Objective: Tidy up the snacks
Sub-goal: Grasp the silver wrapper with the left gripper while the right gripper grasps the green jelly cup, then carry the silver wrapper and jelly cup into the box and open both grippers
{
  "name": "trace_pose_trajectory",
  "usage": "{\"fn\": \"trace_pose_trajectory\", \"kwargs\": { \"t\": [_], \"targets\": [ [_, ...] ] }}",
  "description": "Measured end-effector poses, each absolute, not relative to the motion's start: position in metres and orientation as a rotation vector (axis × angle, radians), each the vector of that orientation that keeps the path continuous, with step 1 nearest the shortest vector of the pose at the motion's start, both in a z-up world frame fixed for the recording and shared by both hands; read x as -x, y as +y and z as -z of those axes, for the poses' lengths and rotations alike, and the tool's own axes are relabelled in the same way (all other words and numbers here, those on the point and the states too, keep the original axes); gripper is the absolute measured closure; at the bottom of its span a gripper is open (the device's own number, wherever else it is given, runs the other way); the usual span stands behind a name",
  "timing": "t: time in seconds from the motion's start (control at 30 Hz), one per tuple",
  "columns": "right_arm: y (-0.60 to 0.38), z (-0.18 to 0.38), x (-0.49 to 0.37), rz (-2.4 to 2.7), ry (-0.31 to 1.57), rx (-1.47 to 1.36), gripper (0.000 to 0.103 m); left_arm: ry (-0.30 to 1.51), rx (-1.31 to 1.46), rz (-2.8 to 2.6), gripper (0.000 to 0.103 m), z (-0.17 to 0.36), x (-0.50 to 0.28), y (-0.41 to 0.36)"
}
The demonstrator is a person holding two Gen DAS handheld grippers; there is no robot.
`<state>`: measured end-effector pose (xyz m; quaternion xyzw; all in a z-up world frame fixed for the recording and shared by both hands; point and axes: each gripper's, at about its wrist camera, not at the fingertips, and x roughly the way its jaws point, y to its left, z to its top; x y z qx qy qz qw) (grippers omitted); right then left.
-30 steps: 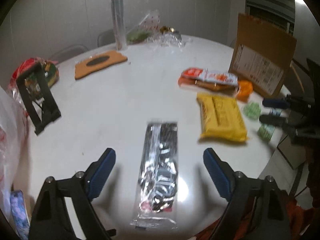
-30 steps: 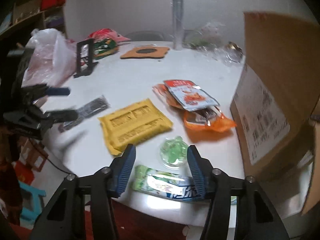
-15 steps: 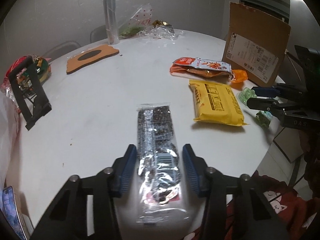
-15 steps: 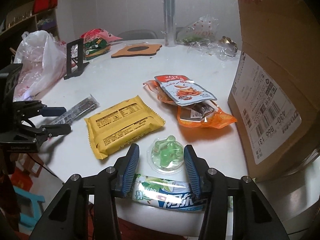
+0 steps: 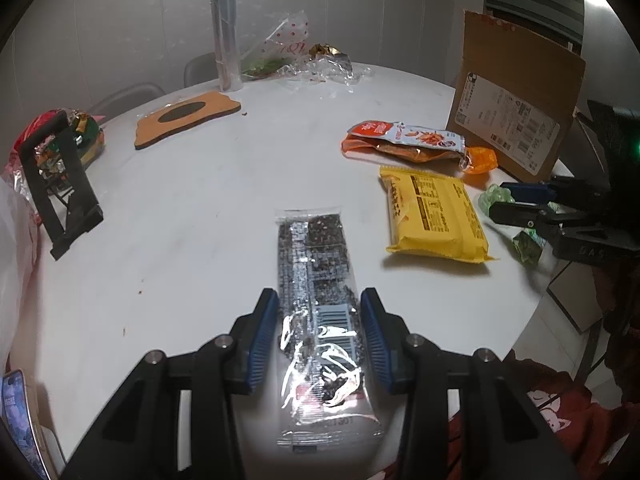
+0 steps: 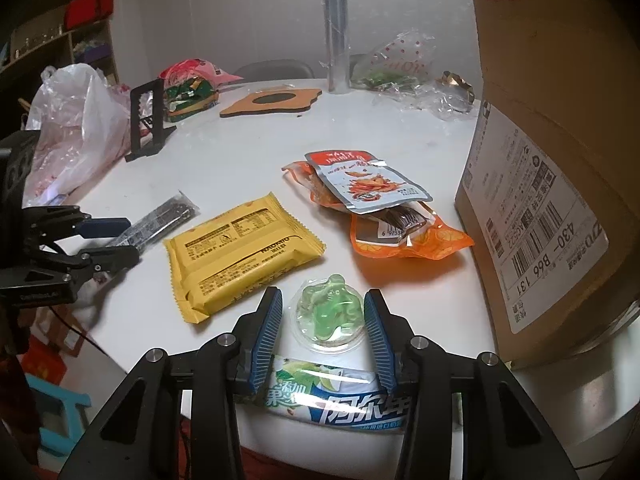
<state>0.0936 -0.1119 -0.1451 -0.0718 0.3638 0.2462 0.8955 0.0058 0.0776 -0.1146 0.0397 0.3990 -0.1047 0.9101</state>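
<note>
A long black-and-silver snack bar packet (image 5: 312,256) lies on the white table (image 5: 180,208), and my left gripper (image 5: 318,300) is shut on its near half. My right gripper (image 6: 322,296) straddles a clear cup of green jelly (image 6: 328,316). Its jaws are closing, with a sliver of gap still at the left pad. A green-and-blue long packet (image 6: 340,396) lies crosswise under the right fingers. Between the two grippers sits a yellow biscuit pack (image 6: 240,244). Behind it a white-and-red pouch (image 6: 368,184) rests on an orange pouch (image 6: 416,240).
An open cardboard box (image 6: 552,160) stands at the table's right edge. A black stand (image 5: 60,184), plastic bags (image 6: 76,120), a cork mat (image 5: 184,116), a clear tube (image 5: 224,28) and crumpled wrappers (image 5: 316,68) occupy the left and far side.
My left gripper closed from wide open onto the black-and-silver packet. The right gripper's jaws narrowed around the jelly cup. Neither hand shifted much.
</note>
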Motion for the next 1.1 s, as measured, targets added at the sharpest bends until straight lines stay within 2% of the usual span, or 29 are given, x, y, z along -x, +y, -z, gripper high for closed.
{"fn": "trace_pose_trajectory", "kwargs": {
  "t": [0.1, 0.6, 0.83, 1.1],
  "targets": [
    [-0.111, 0.145, -0.094, -0.499, 0.746, 0.163, 0.073, 0.817, -0.083, 0.215, 0.063, 0.112, -0.009, 0.076],
    [-0.11, 0.139, -0.092, -0.517, 0.68, 0.205, 0.075, 0.759, -0.077, 0.224, 0.063, 0.088, -0.012, 0.072],
    [-0.105, 0.108, -0.087, -0.574, 0.632, 0.211, 0.075, 0.658, -0.084, 0.23, 0.063, 0.038, -0.015, 0.07],
    [-0.1, 0.035, -0.08, -0.647, 0.506, 0.253, 0.075, 0.529, -0.13, 0.293, 0.063, -0.045, -0.029, 0.045]
  ]
}}
